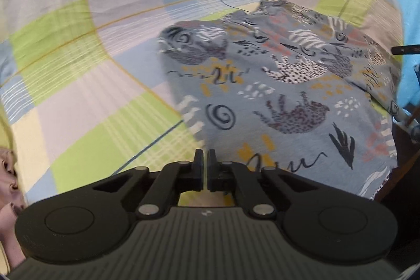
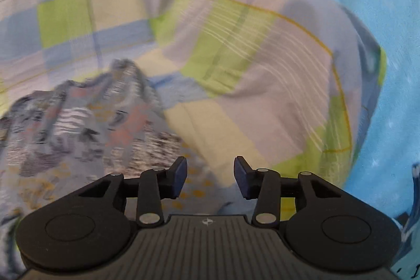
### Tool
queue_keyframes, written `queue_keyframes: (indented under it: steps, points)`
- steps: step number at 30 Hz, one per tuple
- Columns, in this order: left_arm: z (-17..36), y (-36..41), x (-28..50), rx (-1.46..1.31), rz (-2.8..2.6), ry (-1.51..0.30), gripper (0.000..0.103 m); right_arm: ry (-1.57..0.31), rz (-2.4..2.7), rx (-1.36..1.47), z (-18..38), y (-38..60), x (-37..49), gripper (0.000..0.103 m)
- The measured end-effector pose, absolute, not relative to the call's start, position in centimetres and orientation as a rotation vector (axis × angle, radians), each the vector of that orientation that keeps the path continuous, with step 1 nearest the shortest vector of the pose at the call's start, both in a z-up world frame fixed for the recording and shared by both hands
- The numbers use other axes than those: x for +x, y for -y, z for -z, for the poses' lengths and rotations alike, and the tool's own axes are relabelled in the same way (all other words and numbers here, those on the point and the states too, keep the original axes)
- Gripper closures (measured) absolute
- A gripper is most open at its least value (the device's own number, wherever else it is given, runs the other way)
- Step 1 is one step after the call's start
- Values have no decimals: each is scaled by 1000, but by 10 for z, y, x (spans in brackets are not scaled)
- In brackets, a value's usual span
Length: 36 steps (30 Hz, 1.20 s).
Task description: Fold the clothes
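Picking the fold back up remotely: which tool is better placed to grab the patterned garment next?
Right, probably. The right tool is open, directly over the patterned garment. The left tool is shut at the garment's near edge on the checked sheet; whether it pinches fabric is unclear.

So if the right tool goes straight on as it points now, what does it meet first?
Probably the checked bedsheet, near the edge of the patterned garment. The right tool is open and empty; blur makes depth unclear.

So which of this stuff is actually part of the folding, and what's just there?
Part of the job:
- patterned garment
- left gripper, shut
- right gripper, open

Just there:
- checked bedsheet underneath
- blue curtain behind
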<state>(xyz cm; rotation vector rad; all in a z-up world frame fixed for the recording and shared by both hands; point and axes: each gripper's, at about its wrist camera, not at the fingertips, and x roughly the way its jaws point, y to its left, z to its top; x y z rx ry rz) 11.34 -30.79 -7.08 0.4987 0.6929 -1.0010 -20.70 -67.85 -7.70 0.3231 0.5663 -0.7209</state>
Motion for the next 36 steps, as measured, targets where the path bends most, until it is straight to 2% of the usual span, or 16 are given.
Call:
queue_keyframes:
  steps: [4,7,8,11,13,19,23,27,30,32,36]
  points:
    - [64,289,116,438,1020,-720,99,-533,566,222,39,626,-193,55]
    - [61,279,108,436,1043,-712,89,-568,365,104,26,565,-166,54]
    - [61,276,105,434,1045,-707,84,-592,284,66,28,544,-156,54]
    - [62,265,100,413,1063,-715,82,-661,101,-98,49,479,-128,53]
    - [63,258,97,410,1071,-720,76,-695,8,-200,68,440,-112,53]
    - [63,231,83,420,1171,-721,73,-733,-106,-412,106,379,-91,53]
    - [75,223,65,456,1216,-713,71,-727,-88,-341,105,384,-83,61]
    - [87,225,56,452,1224,-697,68,-737,-60,-319,100,394,-78,63]
    - [91,228,53,413,1229,-678,68,-766,-52,-373,105,396,-77,89]
    - [91,230,54,393,1219,-669,68,-763,-36,-357,104,401,-80,90]
    - [94,235,53,344,1160,-645,69,-758,14,-290,102,414,-89,82]
